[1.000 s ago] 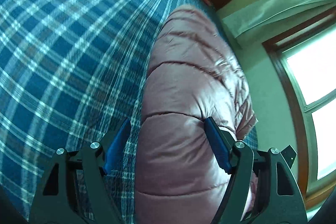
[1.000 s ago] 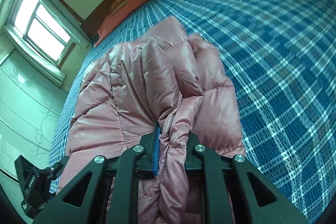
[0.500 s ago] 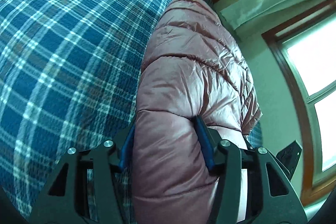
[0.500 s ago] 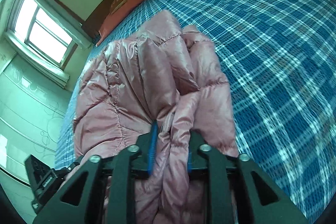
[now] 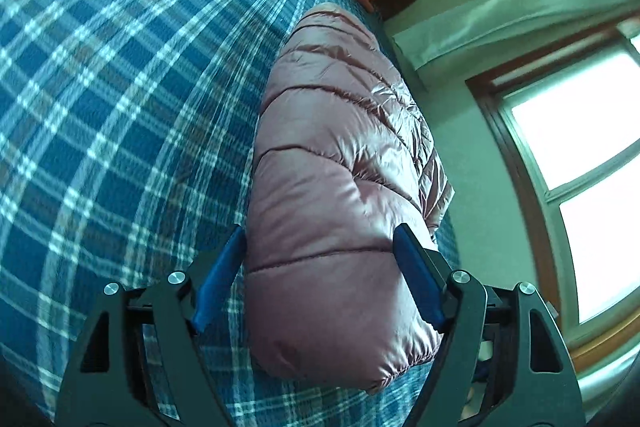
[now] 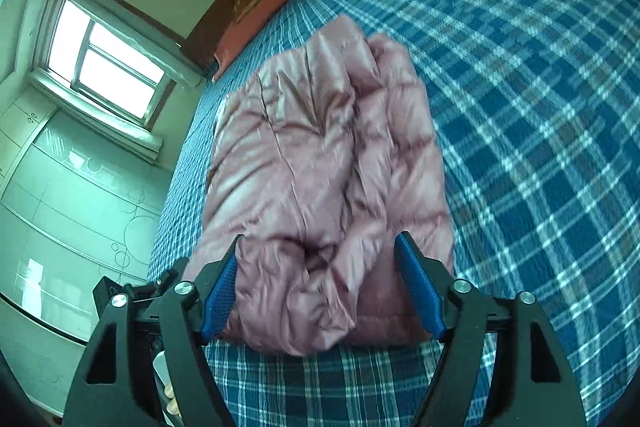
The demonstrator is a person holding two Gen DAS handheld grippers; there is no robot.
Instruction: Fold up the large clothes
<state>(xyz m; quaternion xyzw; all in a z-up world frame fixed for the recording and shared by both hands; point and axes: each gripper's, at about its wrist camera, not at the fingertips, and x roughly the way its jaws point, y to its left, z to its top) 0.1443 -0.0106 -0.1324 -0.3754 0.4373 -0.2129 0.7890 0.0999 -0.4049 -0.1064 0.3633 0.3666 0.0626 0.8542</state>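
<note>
The folded pink puffer jacket [image 5: 332,187] lies on the blue plaid bed [image 5: 120,107], its near end bulging between the left tongs [image 5: 320,275] and right tongs [image 6: 320,283], both spread apart and just released, and looks light, springy and slick, best pinched at a quilted edge.

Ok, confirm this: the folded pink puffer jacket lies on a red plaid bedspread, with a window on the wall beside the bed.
Not quite. The bedspread is blue plaid, not red, as the right wrist view shows. The rest holds: the folded pink puffer jacket lies on it, and a window is on the wall beside the bed.
</note>
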